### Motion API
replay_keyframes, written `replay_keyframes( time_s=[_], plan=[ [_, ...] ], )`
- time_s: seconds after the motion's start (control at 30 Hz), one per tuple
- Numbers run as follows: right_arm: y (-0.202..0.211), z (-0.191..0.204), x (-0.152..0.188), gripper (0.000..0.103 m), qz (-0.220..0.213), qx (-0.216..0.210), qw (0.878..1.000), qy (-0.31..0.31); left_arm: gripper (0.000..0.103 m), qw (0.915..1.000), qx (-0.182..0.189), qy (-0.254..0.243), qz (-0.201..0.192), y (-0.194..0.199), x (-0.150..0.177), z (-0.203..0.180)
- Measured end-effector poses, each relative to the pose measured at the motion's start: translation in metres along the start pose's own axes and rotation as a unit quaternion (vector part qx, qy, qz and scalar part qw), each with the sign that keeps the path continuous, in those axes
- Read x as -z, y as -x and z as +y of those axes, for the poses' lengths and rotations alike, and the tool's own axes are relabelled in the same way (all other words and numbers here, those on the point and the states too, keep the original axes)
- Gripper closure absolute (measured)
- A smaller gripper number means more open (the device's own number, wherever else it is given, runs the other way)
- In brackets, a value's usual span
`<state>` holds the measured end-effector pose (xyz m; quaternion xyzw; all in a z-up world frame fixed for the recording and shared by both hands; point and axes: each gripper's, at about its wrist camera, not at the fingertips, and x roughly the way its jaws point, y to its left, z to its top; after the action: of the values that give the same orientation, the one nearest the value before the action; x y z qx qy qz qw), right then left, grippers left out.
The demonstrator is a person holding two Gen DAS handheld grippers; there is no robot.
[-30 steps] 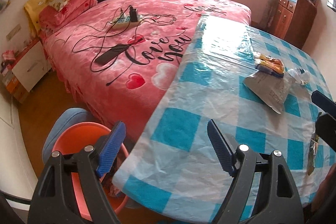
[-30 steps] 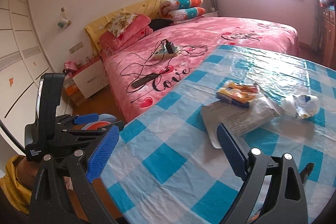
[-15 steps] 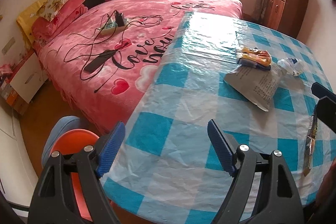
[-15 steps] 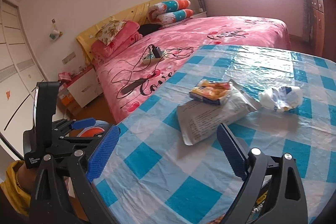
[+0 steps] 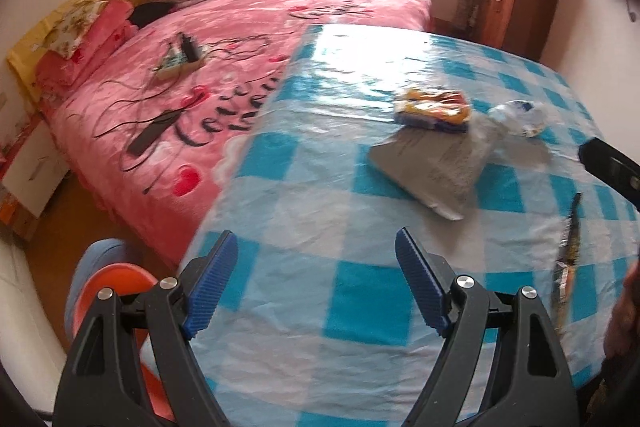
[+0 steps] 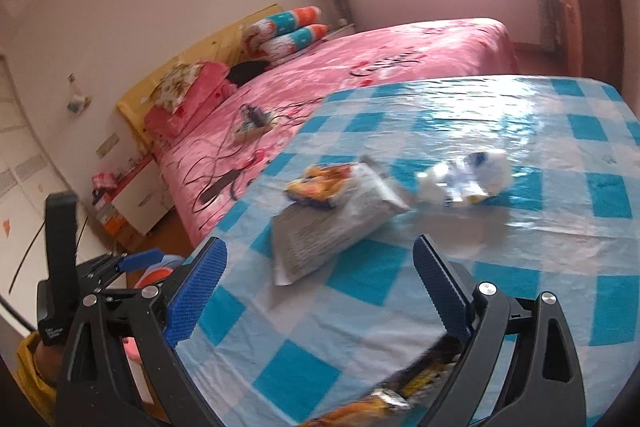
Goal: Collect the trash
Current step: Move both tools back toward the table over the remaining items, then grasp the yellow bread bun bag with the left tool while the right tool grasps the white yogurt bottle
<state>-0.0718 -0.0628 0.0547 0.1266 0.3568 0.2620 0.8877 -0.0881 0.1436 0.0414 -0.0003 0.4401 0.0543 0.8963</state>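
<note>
The left gripper [image 5: 316, 283], black-framed with ribbed blue pads, is spread wide with nothing between its fingers, hovering over the near edge of the round table covered in a blue-and-white checked plastic cloth [image 5: 360, 299]. The right gripper [image 6: 320, 291] is likewise spread and empty above the same table, with a dark and orange foil wrapper [image 6: 400, 391] lying on the cloth just below its fingers. Farther in on the table lies a flat grey printed plastic bag [image 6: 332, 227], with an orange and yellow snack packet [image 6: 320, 185] resting on its far end and a crumpled white wrapper [image 6: 468, 179] just beside it. Below the table's left edge stands an orange plastic bucket [image 5: 116, 283]. Beyond the table is a bed with a pink blanket [image 5: 224, 39].
</note>
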Motion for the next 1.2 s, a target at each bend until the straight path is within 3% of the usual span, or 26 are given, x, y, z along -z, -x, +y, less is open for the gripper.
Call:
replay_keyframes(
  time_s=[0.33, 0.53, 0.87, 1.2],
  plan=[
    [0.01, -0.076, -0.016, 0.01, 0.003, 0.057, 0.995, -0.086, 0.022, 0.9951, 0.098, -0.006, -0.002, -0.013, -0.035, -0.037],
    [0.004, -0.102, -0.024, 0.01, 0.015, 0.054, 0.991, -0.122, 0.022, 0.9914, 0.131, 0.003, 0.004, -0.036, -0.061, -0.05],
    [-0.028, -0.079, -0.055, 0.01, 0.047, 0.09, 0.994, -0.037, 0.022, 0.9879, 0.154, -0.016, 0.016, -0.073, -0.091, -0.06],
    [-0.079, -0.076, -0.067, 0.01, 0.092, 0.132, 0.986, 0.036, 0.021, 0.9869, 0.154, -0.037, 0.032, -0.103, -0.102, -0.069]
  ],
)
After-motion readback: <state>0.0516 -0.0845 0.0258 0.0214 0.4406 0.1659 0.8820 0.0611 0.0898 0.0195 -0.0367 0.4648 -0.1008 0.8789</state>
